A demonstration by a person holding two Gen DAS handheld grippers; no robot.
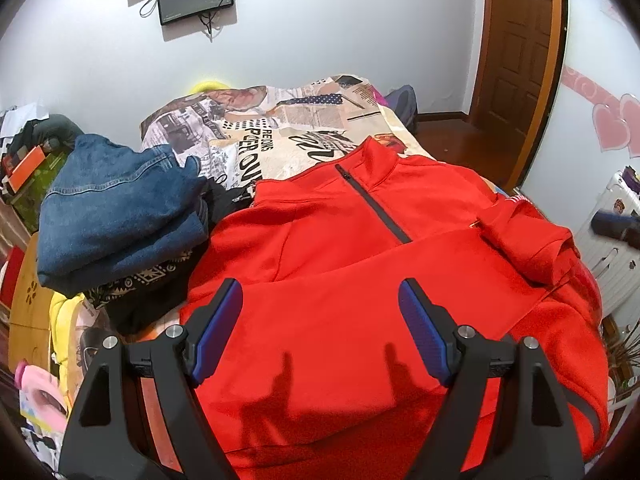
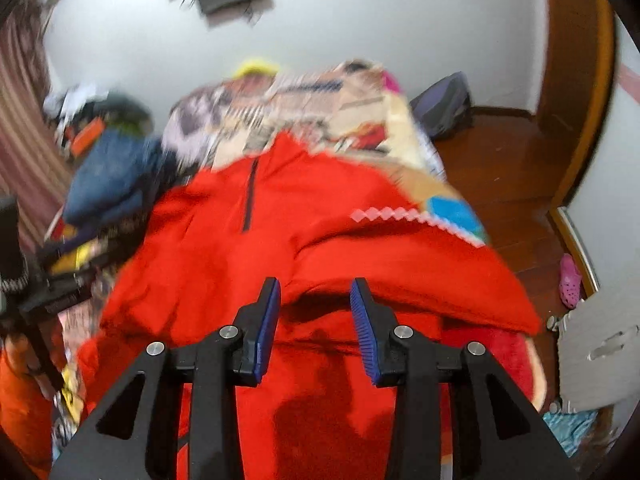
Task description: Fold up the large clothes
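A large red pullover (image 1: 360, 240) with a short dark zip (image 1: 376, 208) lies spread on the bed, collar toward the far wall. Its right sleeve (image 1: 528, 236) is folded in over the body. My left gripper (image 1: 320, 286) hovers over the lower front of the pullover, jaws wide apart and nothing between them. In the blurred right wrist view the red pullover (image 2: 240, 260) fills the middle, and a raised fold of it (image 2: 400, 276) runs across just beyond my right gripper (image 2: 316, 284). That gripper's jaws stand partly apart, with red cloth seen behind the gap and no pad pressing on it.
A stack of folded blue denim (image 1: 116, 208) and dark patterned cloth sits left of the pullover. The printed bed cover (image 1: 280, 128) stretches to the white wall. A wooden door (image 1: 516, 60) and wooden floor (image 2: 500, 184) lie to the right, with a pink shoe (image 2: 570, 280) on it.
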